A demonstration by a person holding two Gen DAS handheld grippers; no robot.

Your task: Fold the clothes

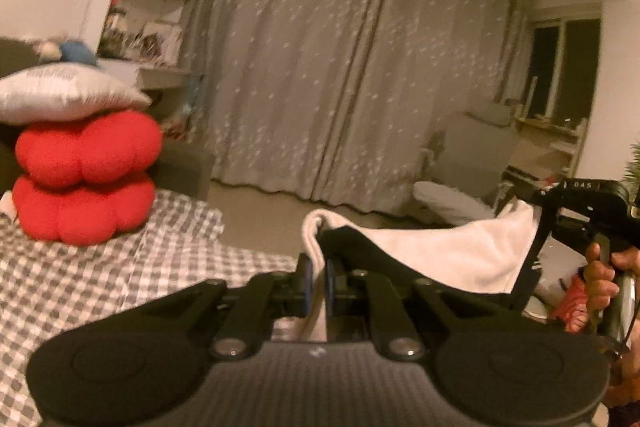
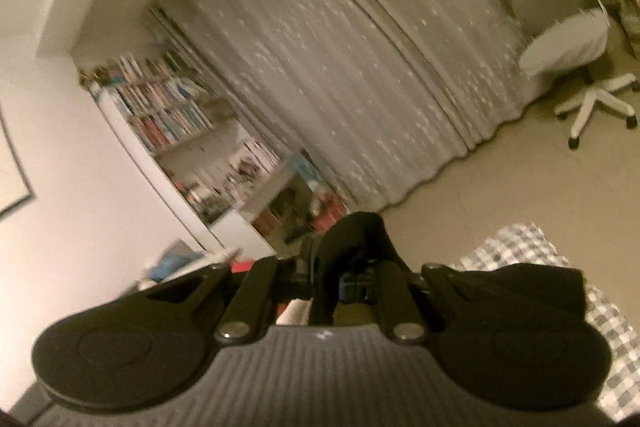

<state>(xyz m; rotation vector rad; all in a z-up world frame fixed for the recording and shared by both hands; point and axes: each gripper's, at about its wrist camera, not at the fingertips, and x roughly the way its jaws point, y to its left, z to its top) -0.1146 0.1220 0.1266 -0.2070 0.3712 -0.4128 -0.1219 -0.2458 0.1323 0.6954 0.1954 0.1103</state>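
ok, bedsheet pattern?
Grey-and-white check bedsheet; clearest in the left wrist view.

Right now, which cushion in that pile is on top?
The silver-grey pillow. It lies on the two puffy red cushions, which are stacked under it on the checked bed.

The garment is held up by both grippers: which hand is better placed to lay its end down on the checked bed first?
Probably left: the left gripper, shut on the garment, sits right above the checked sheet; the right gripper looks mostly over floor.

Soft white-and-black cloth garment (image 1: 440,251), matt plastic fingers (image 1: 306,277)
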